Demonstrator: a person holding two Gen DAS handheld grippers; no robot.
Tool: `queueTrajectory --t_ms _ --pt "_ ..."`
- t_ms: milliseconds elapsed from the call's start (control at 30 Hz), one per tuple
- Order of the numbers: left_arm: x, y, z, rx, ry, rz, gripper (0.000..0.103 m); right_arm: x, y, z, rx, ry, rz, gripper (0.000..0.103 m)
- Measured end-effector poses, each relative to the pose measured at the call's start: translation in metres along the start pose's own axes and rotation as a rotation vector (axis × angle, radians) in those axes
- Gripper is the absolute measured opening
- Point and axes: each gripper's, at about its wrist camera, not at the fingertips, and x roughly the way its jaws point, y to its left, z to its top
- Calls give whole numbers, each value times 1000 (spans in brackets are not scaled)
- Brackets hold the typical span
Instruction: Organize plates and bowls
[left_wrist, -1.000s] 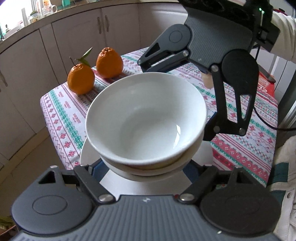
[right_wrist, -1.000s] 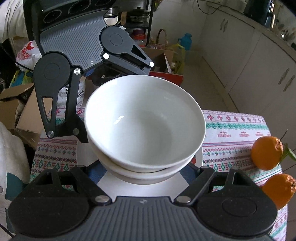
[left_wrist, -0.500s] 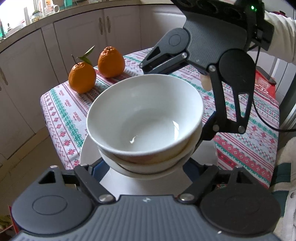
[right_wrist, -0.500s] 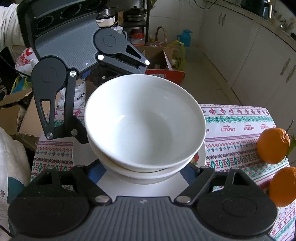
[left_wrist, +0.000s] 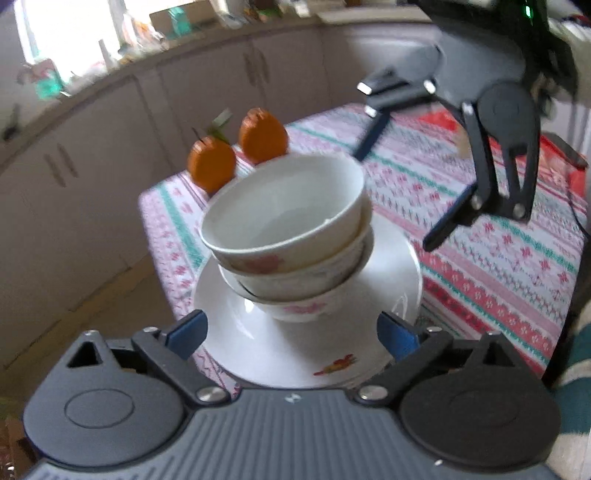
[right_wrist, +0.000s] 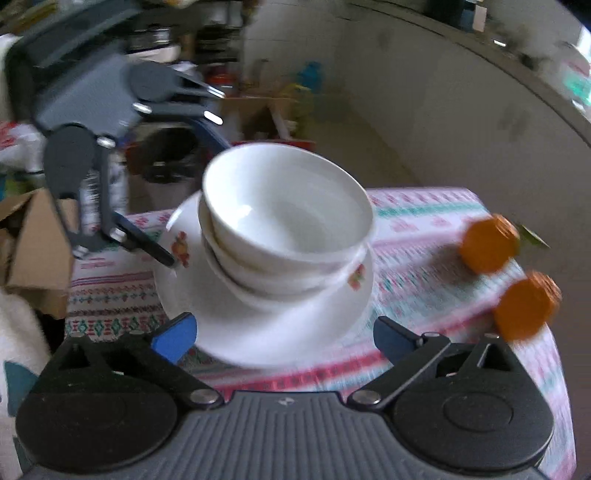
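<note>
Backed off from the bowls (left_wrist: 284, 225) stacked on the plate (left_wrist: 258, 339), both grippers (left_wrist: 291, 332) (right_wrist: 284, 334) just spreading wide, jaws empty, touching nothing.

Pale cabinets (left_wrist: 110, 140), bright window (left_wrist: 74, 33), tiled floor (right_wrist: 369, 147).

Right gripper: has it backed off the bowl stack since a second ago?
Yes. The right gripper, jaws just opened and empty, now sits up and right of the bowl stack on the plate, no longer at its rim.
</note>
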Motion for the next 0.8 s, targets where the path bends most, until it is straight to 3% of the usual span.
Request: queueTrajectory --t_ms 100,333,433,533,667,800 --pt "-20 -16 -2 -59 -49 86 99 -13 15 -15 136 -18 -94 103" --pt "-51 -60 -7 -334 -143 235 102 -38 48 -54 544 -39 -374 103" --pt "-55 -80 -12 -443 -164 320 102 -47 69 -71 654 -85 -427 103" --pt "-54 -92 -17 -528 -130 382 102 -54 84 -88 770 -120 -483 103" --pt "-65 -109 -13 -550 -119 430 102 -68 106 -93 831 -103 -564 103" --pt "-88 -122 -2 -543 -154 473 102 -98 129 -92 813 -168 -607 103"
